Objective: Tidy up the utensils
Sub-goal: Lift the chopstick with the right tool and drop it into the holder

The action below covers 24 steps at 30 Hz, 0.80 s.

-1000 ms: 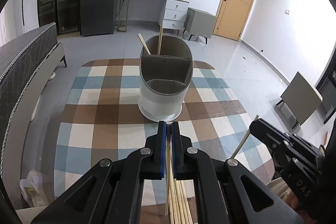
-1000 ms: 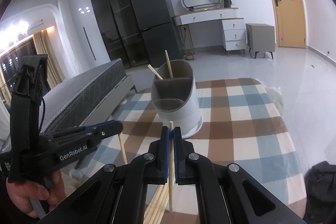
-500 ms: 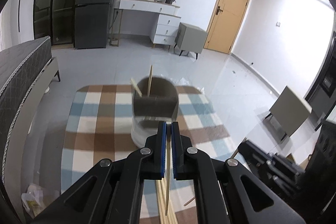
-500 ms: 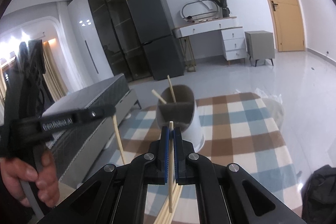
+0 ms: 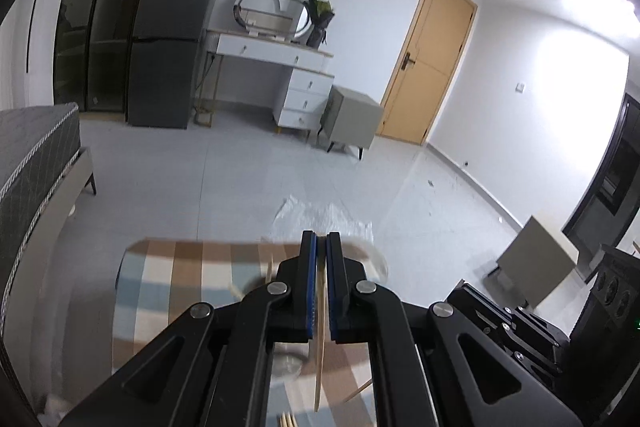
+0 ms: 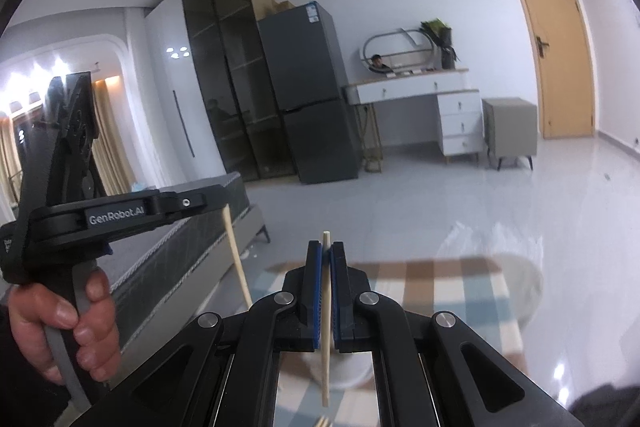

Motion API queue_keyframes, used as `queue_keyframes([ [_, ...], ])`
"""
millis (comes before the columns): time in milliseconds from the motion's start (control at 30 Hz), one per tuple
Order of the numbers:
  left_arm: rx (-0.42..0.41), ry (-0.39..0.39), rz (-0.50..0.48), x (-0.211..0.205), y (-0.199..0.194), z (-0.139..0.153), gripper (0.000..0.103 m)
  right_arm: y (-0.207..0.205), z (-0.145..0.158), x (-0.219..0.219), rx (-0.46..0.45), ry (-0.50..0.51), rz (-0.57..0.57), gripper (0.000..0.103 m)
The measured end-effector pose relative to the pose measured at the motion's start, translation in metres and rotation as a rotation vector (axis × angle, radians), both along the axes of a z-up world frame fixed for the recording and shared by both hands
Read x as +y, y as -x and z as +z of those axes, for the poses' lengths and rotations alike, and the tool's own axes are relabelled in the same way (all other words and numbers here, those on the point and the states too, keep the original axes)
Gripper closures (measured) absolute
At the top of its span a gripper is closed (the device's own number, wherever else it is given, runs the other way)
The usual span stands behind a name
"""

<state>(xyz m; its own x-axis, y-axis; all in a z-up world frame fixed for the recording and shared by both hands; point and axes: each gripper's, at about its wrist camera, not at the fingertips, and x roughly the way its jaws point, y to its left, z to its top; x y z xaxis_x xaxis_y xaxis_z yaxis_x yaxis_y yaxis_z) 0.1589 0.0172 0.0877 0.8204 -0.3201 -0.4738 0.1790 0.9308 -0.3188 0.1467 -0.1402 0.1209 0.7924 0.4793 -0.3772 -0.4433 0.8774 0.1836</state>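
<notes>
Two grippers each pinch a single wooden chopstick. Seen from its own camera, the left gripper [image 5: 321, 247] has its blue-padded jaws pressed together on a chopstick [image 5: 319, 367] that hangs down below the pads, its lower end above the checked tablecloth [image 5: 168, 291]. Just left of these jaws and below them, the blurred rim of the white utensil holder [image 5: 244, 287] shows, with another stick [image 5: 271, 269] leaning out of it; most of the holder is hidden behind the gripper's black arms. A few more loose chopsticks [image 5: 287, 420] lie on the cloth at the bottom edge, under the gripper. To the right of it, lower down, sits the black body of the other tool. In the right wrist view, the right gripper [image 6: 326, 249] is likewise clamped on its own chopstick [image 6: 326, 327], whose tip pokes up just above the pads while the rest runs down between them, ending over the white holder [image 6: 344, 375] beneath. To the left of this gripper, a hand [image 6: 60, 327] grips the handle of the left tool, whose chopstick [image 6: 237, 259] slants down from its closed tips. Ahead of both grippers the cloth-covered table gives way to grey floor.
</notes>
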Motion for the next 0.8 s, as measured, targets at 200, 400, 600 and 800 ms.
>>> queue_keyframes([
  [200,-0.067,0.025,0.020,0.010,-0.029,0.003,0.103,-0.044,0.018,0.018,-0.036,0.024,0.032,0.100],
  [400,-0.079,0.044,0.052,0.020,-0.053,-0.011,0.103,-0.082,0.009,0.034,-0.041,0.043,0.055,0.100],
  [600,-0.055,0.062,0.060,0.026,-0.076,-0.030,0.103,-0.100,-0.010,0.037,-0.020,0.047,0.050,0.100],
  [800,-0.056,0.072,0.067,0.025,-0.075,-0.041,0.103,-0.106,-0.026,0.040,-0.005,0.066,0.058,0.100],
])
